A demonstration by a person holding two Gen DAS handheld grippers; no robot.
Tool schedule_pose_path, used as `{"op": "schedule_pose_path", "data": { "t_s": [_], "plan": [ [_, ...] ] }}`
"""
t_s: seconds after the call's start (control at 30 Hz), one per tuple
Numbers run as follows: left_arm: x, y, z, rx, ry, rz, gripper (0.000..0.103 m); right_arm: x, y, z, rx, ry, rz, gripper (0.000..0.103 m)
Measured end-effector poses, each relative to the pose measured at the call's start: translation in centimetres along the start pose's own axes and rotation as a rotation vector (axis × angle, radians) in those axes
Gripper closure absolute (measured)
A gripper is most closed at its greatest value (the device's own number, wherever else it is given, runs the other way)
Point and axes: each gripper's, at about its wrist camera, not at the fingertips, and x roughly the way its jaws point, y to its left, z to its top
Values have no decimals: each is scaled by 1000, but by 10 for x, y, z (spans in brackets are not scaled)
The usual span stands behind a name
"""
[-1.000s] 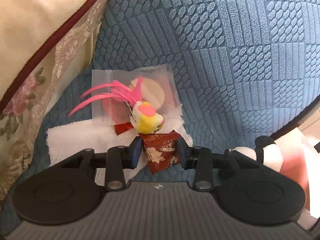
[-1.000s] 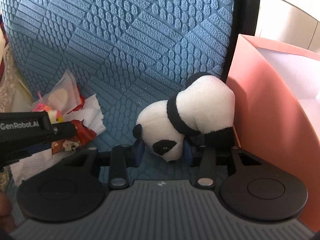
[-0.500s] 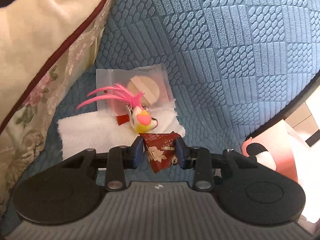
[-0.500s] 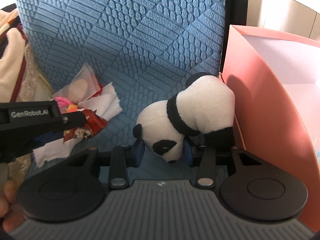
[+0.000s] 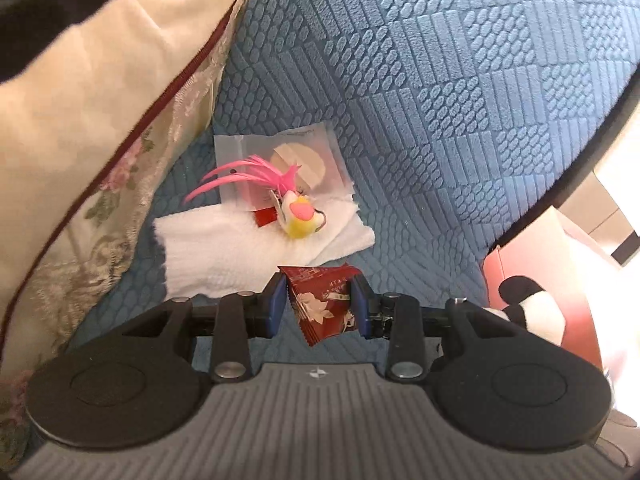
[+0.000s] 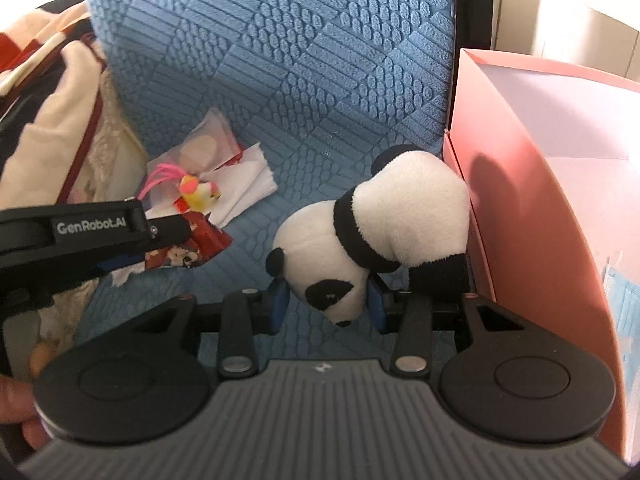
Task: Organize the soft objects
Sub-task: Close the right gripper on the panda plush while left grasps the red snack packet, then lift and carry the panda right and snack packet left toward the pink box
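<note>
My left gripper (image 5: 319,302) is shut on a red snack packet (image 5: 322,302), lifted off the blue quilted cushion (image 5: 440,100). Behind it a yellow bird toy with pink feathers (image 5: 294,216) lies on a white tissue (image 5: 224,248), next to a clear sachet (image 5: 296,160). My right gripper (image 6: 326,304) is shut on the head of a black-and-white panda plush (image 6: 380,232), which hangs beside a pink box (image 6: 516,184). In the right wrist view the left gripper (image 6: 160,236) shows from the side with the red packet (image 6: 188,248). The panda (image 5: 532,308) peeks in at the right of the left wrist view.
A cream and floral pillow (image 5: 100,92) leans along the left. The pink box (image 5: 552,248) stands right of the cushion and holds a blue face mask (image 6: 624,312). A hand (image 6: 20,408) shows at the lower left of the right wrist view.
Both grippers have pulled back and risen from the cushion with their loads. The red packet has come away from the bird toy and tissue. The panda still hangs in the right gripper.
</note>
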Motion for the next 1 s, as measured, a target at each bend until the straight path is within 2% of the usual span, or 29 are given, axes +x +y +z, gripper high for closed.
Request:
{"op": "schedule_pose_path", "data": {
  "t_s": [0.2, 0.4, 1.0],
  "plan": [
    [-15, -2, -10, 35, -13, 9, 63, -12, 1, -10, -32, -12, -7, 59],
    [-33, -8, -19, 83, -37, 12, 63, -30, 8, -16, -101, -61, -6, 59],
    [-71, -13, -58, 95, -31, -3, 63, -74, 10, -47, -174, -75, 41, 59]
  ]
}}
